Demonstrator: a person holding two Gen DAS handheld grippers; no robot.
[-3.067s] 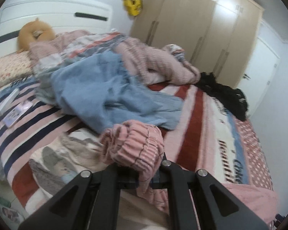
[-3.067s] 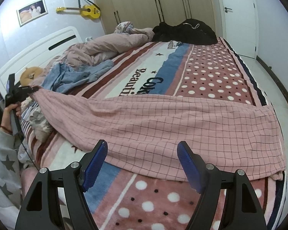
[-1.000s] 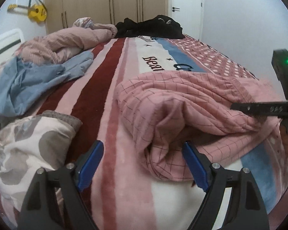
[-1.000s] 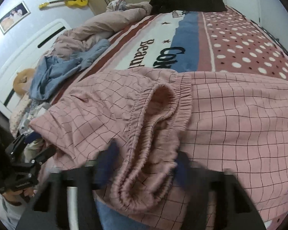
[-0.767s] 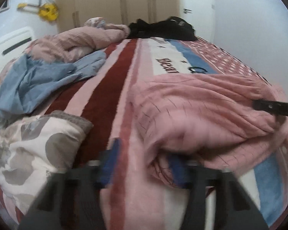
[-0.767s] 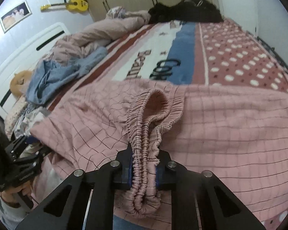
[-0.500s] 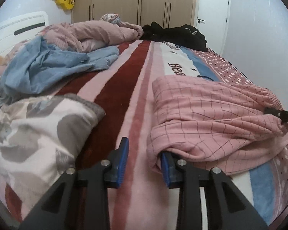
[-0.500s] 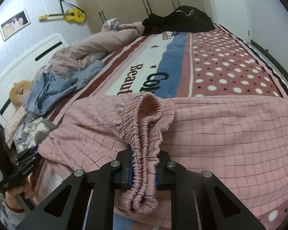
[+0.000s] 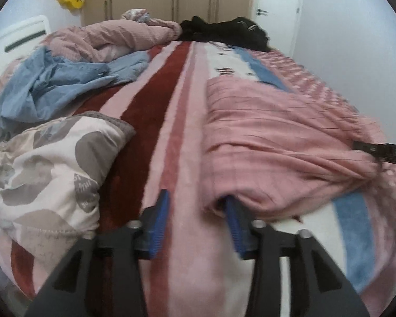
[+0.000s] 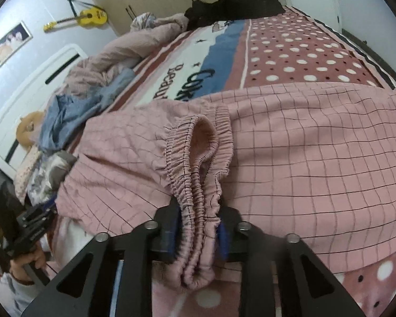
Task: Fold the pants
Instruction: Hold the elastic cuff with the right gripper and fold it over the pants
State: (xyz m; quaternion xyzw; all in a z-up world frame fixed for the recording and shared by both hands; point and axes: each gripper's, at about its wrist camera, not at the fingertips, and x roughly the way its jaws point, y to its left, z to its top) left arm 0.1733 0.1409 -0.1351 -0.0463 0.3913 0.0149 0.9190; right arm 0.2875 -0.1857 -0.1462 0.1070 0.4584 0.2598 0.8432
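Pants [image 10: 303,142], pink checked, doubled over, elastic waistband bunched.

The pants [image 10: 303,158] between the right jaws are pink with a thin dark grid. Ahead of them the blanket [image 10: 290,52] shows white dots on dusty red, a blue band and black lettering on white. Left of the left jaws lies a pillow [image 9: 52,171], white with grey blotches; beyond it a pale blue garment [image 9: 60,84]. The blanket there runs in dark red and pink stripes. A yellow guitar [image 10: 87,17] hangs on the wall.
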